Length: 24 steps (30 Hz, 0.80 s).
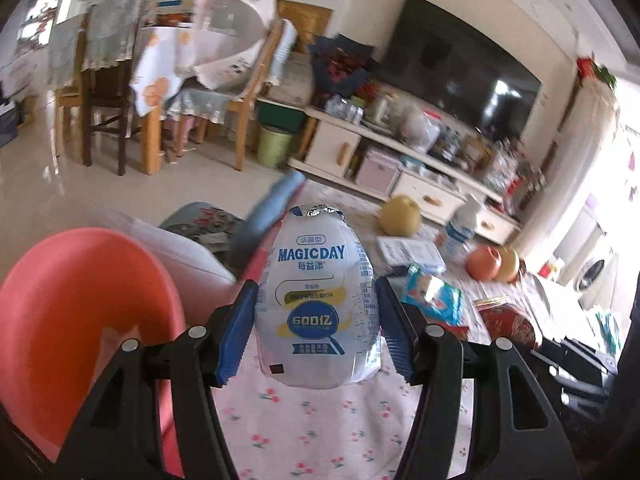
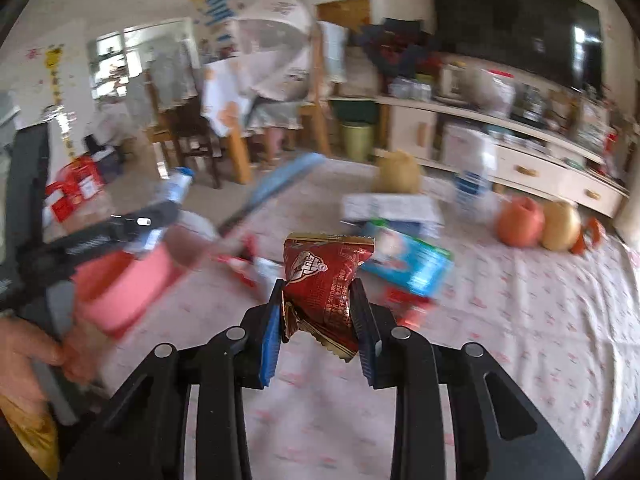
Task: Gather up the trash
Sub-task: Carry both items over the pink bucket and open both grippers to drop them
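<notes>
Left gripper (image 1: 316,320) clamps the white MAGICDAY bottle (image 1: 318,300) above the tablecloth (image 1: 320,432), right gripper (image 2: 318,324) pinches a crumpled red wrapper (image 2: 320,280); risk: foil may slip out short of the pink bin (image 1: 80,320).

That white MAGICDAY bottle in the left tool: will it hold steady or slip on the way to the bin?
Probably steady but slippery. The MAGICDAY bottle bulges between the left tool's pads, so its glossy sleeve could slide. Its foil lid looks crumpled, suggesting it is empty and light; squeezing harder may dent it.
</notes>
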{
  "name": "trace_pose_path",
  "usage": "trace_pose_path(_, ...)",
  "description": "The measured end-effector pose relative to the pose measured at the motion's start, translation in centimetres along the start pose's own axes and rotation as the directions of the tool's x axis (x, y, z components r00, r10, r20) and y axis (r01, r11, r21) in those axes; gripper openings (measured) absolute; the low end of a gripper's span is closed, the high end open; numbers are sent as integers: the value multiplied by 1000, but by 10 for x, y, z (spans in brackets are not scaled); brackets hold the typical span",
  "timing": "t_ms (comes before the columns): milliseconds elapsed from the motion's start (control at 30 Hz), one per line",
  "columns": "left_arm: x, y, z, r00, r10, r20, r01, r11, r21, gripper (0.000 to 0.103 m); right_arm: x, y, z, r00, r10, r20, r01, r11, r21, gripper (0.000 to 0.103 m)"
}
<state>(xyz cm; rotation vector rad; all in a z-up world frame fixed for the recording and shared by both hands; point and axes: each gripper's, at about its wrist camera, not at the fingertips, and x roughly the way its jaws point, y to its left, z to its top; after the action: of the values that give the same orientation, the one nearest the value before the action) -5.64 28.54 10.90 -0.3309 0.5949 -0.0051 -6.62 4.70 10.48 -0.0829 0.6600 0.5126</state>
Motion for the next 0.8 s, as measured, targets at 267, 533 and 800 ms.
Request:
trace_pose_path(267, -27, 82, 13, 988, 137, 66, -124, 977, -174, 60, 31, 102, 34, 986, 166, 2, -164, 976, -143, 33)
trace_pose_path(533, -41, 157, 13, 961, 270, 60, -225, 891, -395, 60, 79, 182, 49, 953, 296, -72, -304, 924, -231, 37)
trace_pose_path(800, -36, 174, 14, 939, 342, 37, -291, 846, -448, 84, 100, 177, 30, 957, 264, -118, -279, 951, -137, 78)
